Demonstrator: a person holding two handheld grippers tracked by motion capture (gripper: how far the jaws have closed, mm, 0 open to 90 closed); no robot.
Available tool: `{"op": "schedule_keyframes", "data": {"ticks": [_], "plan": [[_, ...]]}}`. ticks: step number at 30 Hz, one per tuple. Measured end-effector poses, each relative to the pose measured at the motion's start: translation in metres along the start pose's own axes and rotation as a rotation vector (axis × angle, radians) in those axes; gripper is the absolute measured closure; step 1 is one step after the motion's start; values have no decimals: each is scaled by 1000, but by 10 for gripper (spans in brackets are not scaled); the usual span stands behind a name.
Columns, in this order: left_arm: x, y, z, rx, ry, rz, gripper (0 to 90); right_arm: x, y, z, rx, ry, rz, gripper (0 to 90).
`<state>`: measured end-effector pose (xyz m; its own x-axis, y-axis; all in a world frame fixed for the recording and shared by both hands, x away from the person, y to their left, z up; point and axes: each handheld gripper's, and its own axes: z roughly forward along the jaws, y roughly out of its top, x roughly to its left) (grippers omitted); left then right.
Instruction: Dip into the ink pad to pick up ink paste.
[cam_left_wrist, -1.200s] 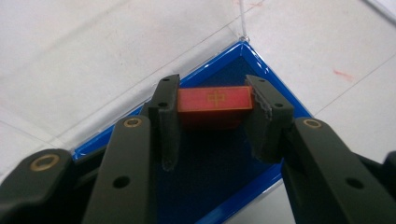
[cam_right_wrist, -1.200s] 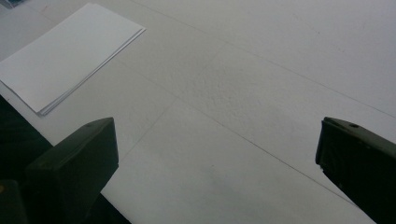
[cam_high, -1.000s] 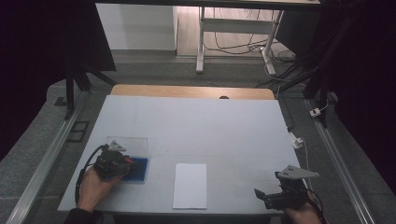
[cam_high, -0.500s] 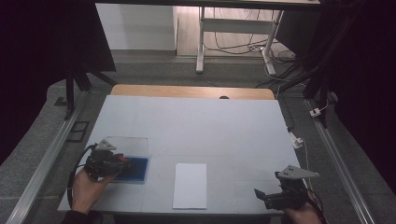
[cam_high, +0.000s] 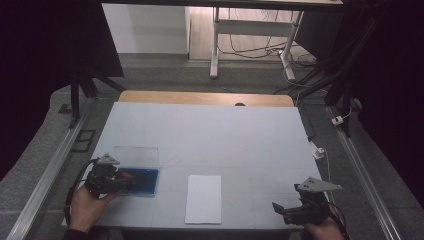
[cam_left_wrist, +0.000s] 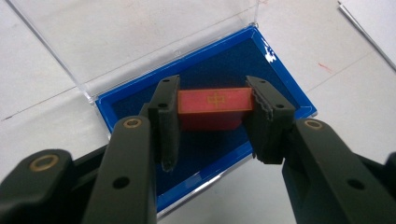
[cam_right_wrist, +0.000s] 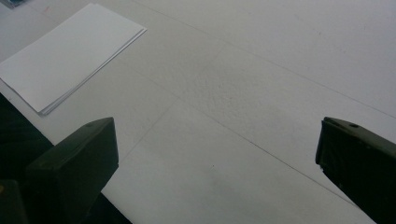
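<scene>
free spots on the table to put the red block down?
Whole far half of the table beyond the blue case is bare. So is the strip between the paper stack and the right gripper. Near-left corner is crowded: case, its clear lid, and the left gripper shut on the red block.

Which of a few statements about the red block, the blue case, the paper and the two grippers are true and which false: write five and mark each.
1. The left gripper is shut on the red block. True.
2. The red block is over the blue case, whose clear lid lies open. True.
3. The right gripper holds the stack of white paper. False: its jaws stand wide apart over the bare table, with nothing between them.
4. The white paper lies inside the blue case. False: it lies on the table beside the case.
5. The case's lining is red. False: it is dark blue.
</scene>
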<state>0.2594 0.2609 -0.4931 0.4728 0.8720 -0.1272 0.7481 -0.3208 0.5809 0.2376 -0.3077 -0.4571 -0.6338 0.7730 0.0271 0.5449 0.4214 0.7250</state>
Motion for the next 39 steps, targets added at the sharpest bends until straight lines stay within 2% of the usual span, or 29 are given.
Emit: {"op": "schedule_keyframes", "data": {"ticks": [4, 12, 21, 26, 28, 35, 39], "plan": [[-1, 0, 3, -1, 3, 19, 583, 0, 0, 0, 0, 0, 0, 0], [-5, 2, 9, 38, 22, 55, 582, 0, 0, 0, 1, 0, -1, 0], [-5, 0, 10, 33, 23, 61, 583, 0, 0, 0, 1, 0, -2, 0], [-5, -2, 11, 17, 23, 48, 585, 0, 0, 0, 2, 1, -2, 0], [-8, -3, 11, 19, 37, 51, 586, 0, 0, 0, 1, 1, -3, 0], [-17, -3, 12, 27, 99, 99, 587, 0, 0, 0, 2, 0, -5, 0], [-18, -4, 12, 26, 102, 90, 588, 0, 0, 0, 5, 0, -10, 0]]}}
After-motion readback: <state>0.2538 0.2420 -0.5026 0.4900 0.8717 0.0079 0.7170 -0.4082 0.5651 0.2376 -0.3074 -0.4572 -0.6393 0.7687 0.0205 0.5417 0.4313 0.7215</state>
